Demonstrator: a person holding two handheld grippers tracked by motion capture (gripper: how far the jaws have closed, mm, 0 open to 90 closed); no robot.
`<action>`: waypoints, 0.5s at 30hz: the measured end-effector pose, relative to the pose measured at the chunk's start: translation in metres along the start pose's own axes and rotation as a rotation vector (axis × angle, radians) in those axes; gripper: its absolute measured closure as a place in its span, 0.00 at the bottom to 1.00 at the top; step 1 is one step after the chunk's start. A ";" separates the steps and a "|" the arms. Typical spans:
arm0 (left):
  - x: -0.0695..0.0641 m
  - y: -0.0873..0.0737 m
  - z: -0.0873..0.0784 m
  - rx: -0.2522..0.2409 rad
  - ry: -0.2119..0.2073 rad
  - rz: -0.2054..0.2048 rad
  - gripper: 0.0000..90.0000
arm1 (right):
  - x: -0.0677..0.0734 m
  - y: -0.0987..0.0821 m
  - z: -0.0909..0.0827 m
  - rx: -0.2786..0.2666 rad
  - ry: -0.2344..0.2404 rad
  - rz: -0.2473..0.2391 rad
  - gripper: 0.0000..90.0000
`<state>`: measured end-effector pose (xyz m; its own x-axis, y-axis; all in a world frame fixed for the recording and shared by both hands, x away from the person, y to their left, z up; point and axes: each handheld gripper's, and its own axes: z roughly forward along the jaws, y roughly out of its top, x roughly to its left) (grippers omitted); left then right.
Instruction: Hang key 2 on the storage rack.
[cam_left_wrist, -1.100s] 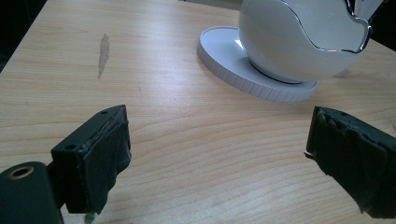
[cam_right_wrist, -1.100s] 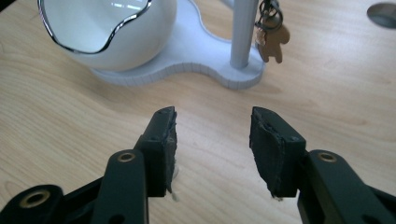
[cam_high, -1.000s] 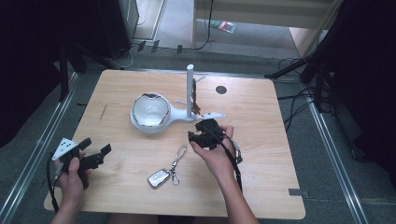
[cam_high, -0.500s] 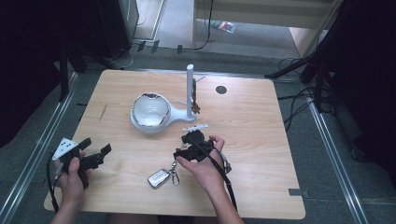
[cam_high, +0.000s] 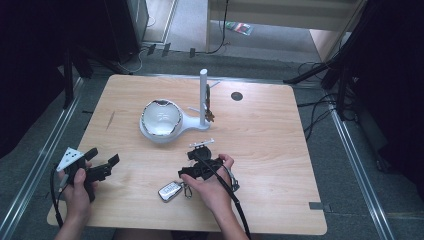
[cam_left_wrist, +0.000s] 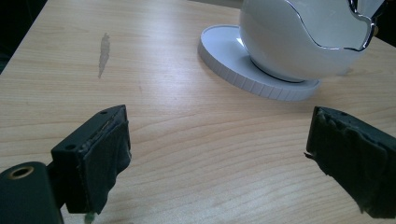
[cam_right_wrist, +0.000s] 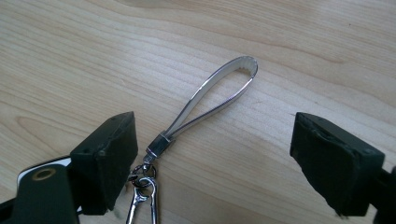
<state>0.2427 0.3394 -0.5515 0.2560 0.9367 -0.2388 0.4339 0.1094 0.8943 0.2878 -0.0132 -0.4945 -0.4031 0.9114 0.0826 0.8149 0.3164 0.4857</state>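
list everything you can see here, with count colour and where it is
table: 1, light wood, centre of the high view
bowl stand: 1, white with a silver-rimmed bowl on a round base, middle of the table toward the far side
post: 1, white, upright at the right end of the stand's base, small dark items hanging on it
key fob: 1, silver and black, near edge of the table beside the right hand
strap: 1, silver loop, lying flat on the table, clipped to the fob's rings
hole: 1, dark, round, far right of the table
left gripper: 1, black, near left corner, jaws apart, nothing between
right gripper: 1, black, jaws have just been opening, wide apart either side of the strap, not pressing on it
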 end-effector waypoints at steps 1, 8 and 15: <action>0.000 0.000 0.000 0.000 0.000 0.000 0.08 | 0.000 0.000 0.001 0.004 -0.001 0.012 0.18; 0.001 0.000 0.000 -0.004 -0.005 -0.005 0.08 | 0.007 0.000 0.007 0.022 0.007 0.030 0.22; 0.001 0.000 0.000 -0.001 -0.003 -0.003 0.08 | 0.009 -0.001 0.013 0.040 0.017 0.043 0.36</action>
<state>0.2428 0.3400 -0.5516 0.2575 0.9353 -0.2426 0.4334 0.1126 0.8941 0.2886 -0.0019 -0.5061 -0.3741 0.9199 0.1174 0.8474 0.2876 0.4464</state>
